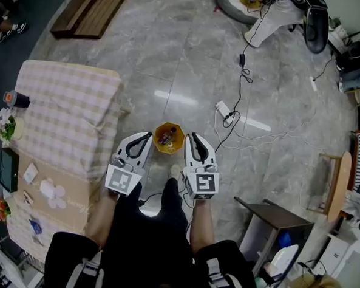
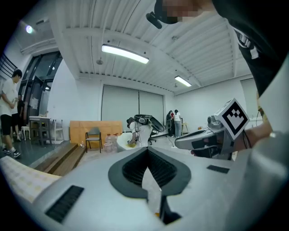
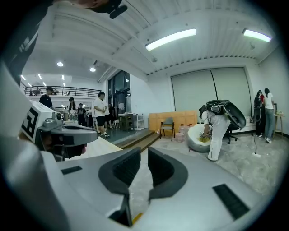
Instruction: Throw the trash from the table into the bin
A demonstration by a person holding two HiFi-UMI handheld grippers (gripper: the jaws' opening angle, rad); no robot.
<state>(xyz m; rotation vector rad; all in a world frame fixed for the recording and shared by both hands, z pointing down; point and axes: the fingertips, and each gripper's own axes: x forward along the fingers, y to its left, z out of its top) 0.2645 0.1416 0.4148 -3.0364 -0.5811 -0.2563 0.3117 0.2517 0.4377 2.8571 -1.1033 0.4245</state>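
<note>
A yellow bin [image 1: 168, 138] with trash in it stands on the grey floor, right of the table [image 1: 80, 91] with the checked cloth. My left gripper [image 1: 147, 136] hangs just left of the bin and my right gripper [image 1: 194, 137] just right of it, both high above the floor. In the left gripper view the left gripper [image 2: 146, 151] has its tips touching and holds nothing. The right gripper [image 3: 143, 155] shows a narrow gap between its pads, with only floor behind. On the table lie a can [image 1: 15, 98], paper scraps [image 1: 30, 172] and a crumpled white piece [image 1: 53, 193].
A dark tablet [image 1: 9, 169] and flowers [image 1: 6, 126] also sit on the table. A power strip [image 1: 223, 109] with cables lies on the floor beyond the bin. A low dark table [image 1: 273, 214] stands at the right, wooden planks [image 1: 91, 7] at the far left.
</note>
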